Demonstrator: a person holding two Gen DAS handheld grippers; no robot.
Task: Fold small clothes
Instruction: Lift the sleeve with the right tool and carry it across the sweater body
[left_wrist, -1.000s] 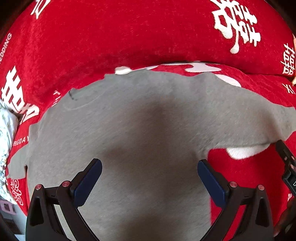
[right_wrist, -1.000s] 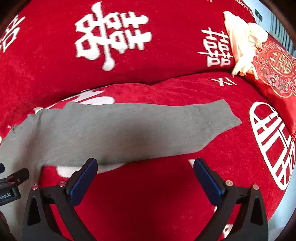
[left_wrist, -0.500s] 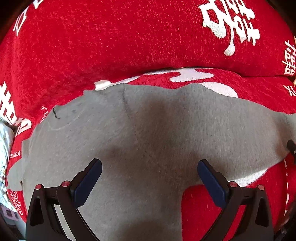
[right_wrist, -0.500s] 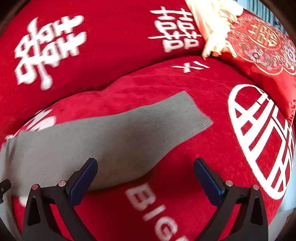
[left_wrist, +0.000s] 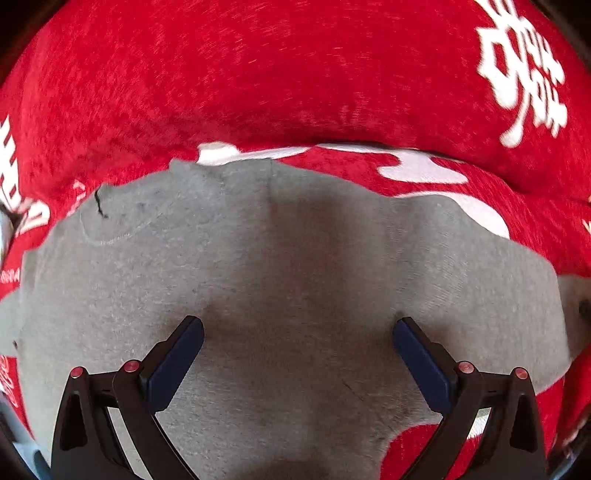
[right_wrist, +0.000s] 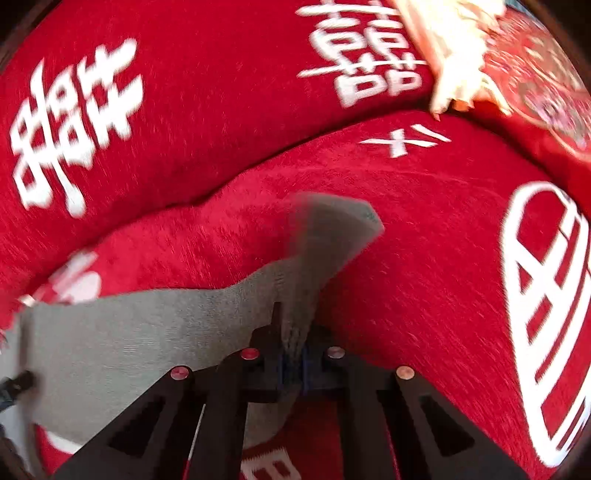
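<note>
Garment: we have a small grey top (left_wrist: 295, 280) lying flat on the red cover (left_wrist: 258, 81) of a sofa, its neckline toward the left of the left wrist view and one sleeve (right_wrist: 325, 243) running out to the right.
Left gripper: our left gripper (left_wrist: 297, 332) hangs over the body of the top with its jaws wide apart, holding nothing; whether the tips touch the cloth we cannot tell.
Right gripper: our right gripper (right_wrist: 291, 354) has its jaws together, clamped on the sleeve partway along, so the cuff end stands up beyond the fingers.
Step in hand: we judge this to be the first fold, bringing the sleeve in across the body.
Next move: we need to carry the sleeve leftward over the chest and lay it flat, keeping the cuff from doubling under; the left gripper could press the body so it does not drag.
Risk: the cover looks plush, and the top may slide or bunch as we pull.
Nearby: a tasselled cushion (right_wrist: 535, 74) sits well apart at the far right.
</note>
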